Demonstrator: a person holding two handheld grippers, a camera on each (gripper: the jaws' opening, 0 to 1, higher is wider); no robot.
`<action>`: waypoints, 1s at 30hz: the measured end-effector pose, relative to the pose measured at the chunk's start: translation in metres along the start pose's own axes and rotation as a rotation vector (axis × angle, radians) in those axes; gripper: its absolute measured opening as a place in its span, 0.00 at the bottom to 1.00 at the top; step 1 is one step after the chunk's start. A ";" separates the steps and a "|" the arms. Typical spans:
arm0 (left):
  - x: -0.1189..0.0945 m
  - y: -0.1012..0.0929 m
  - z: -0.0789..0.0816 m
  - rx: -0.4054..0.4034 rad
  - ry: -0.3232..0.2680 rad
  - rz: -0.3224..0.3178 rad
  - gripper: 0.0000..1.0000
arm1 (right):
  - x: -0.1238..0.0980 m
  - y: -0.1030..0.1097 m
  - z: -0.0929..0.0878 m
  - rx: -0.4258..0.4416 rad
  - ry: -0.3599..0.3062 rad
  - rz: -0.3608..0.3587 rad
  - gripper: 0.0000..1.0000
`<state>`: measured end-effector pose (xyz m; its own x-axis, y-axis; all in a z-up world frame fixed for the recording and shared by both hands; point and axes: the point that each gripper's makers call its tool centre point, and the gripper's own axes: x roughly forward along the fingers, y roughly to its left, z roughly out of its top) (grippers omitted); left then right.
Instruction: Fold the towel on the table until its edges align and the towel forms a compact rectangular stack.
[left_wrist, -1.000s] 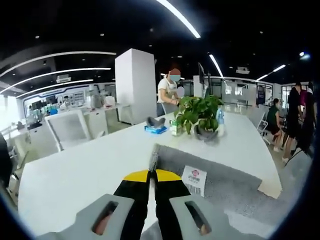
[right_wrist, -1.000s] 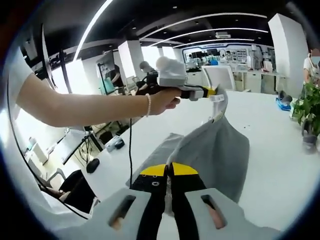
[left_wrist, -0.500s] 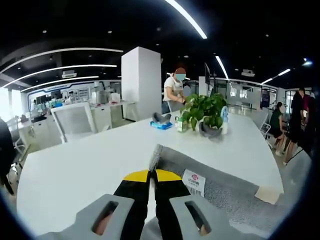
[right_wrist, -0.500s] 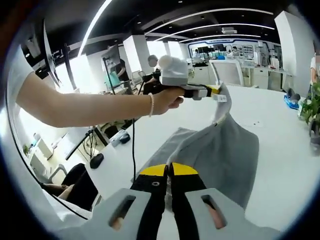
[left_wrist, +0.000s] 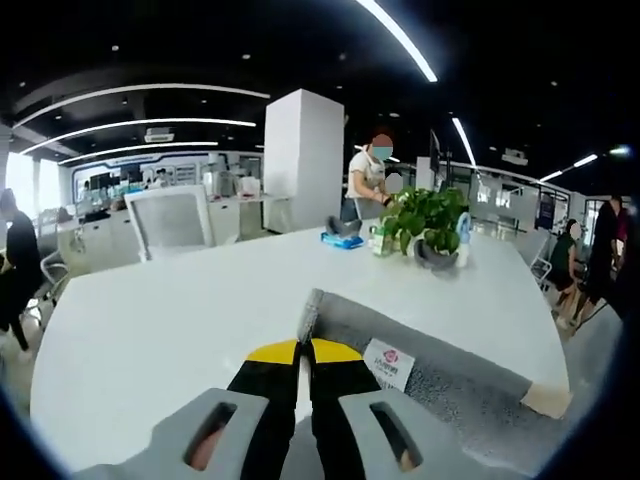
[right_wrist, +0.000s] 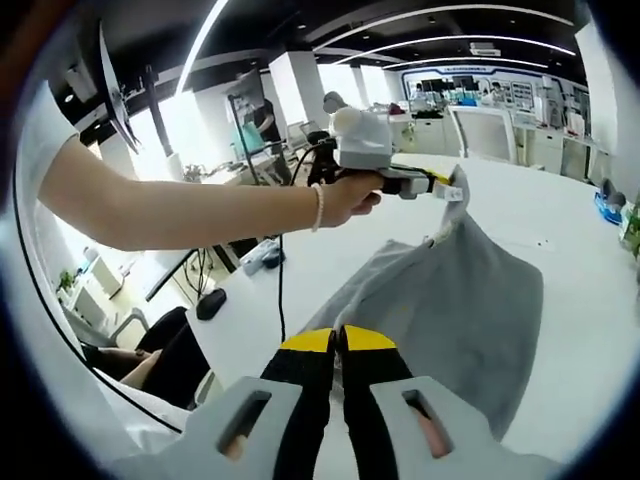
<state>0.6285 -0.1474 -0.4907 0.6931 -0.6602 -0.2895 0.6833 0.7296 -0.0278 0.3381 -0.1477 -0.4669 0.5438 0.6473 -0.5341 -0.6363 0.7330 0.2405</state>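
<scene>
A grey towel (right_wrist: 450, 300) hangs lifted over the white table (right_wrist: 580, 230), held by two corners. In the right gripper view my right gripper (right_wrist: 338, 345) is shut on the towel's near edge. Up the far side, the left gripper (right_wrist: 440, 181), held in a person's hand, pinches the raised corner with the white label (right_wrist: 455, 192). In the left gripper view my left gripper (left_wrist: 304, 350) is shut on the towel (left_wrist: 440, 375), whose grey cloth stretches away to the right with the white tag (left_wrist: 388, 362) beside the jaws.
A potted green plant (left_wrist: 425, 222) and a blue object (left_wrist: 341, 239) stand at the far end of the table (left_wrist: 170, 310). A white chair (left_wrist: 167, 220) is behind it. A person stands behind the plant, others at the right. Desks with cables lie left in the right gripper view.
Both views have shifted with the hands. The towel now hangs wider and more spread in the right gripper view. Both grippers keep their hold on it.
</scene>
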 end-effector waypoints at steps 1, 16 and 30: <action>-0.001 0.001 -0.002 -0.004 0.004 0.002 0.03 | 0.001 0.001 -0.001 0.000 0.004 0.004 0.00; -0.008 0.016 -0.031 -0.038 0.025 0.023 0.03 | 0.035 0.016 -0.016 -0.022 0.039 0.050 0.00; -0.011 0.026 -0.053 -0.070 0.042 0.032 0.03 | 0.070 0.025 -0.030 -0.028 0.062 0.075 0.00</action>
<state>0.6271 -0.1117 -0.5387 0.7027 -0.6297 -0.3312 0.6425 0.7616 -0.0845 0.3441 -0.0907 -0.5225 0.4599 0.6852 -0.5649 -0.6895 0.6763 0.2590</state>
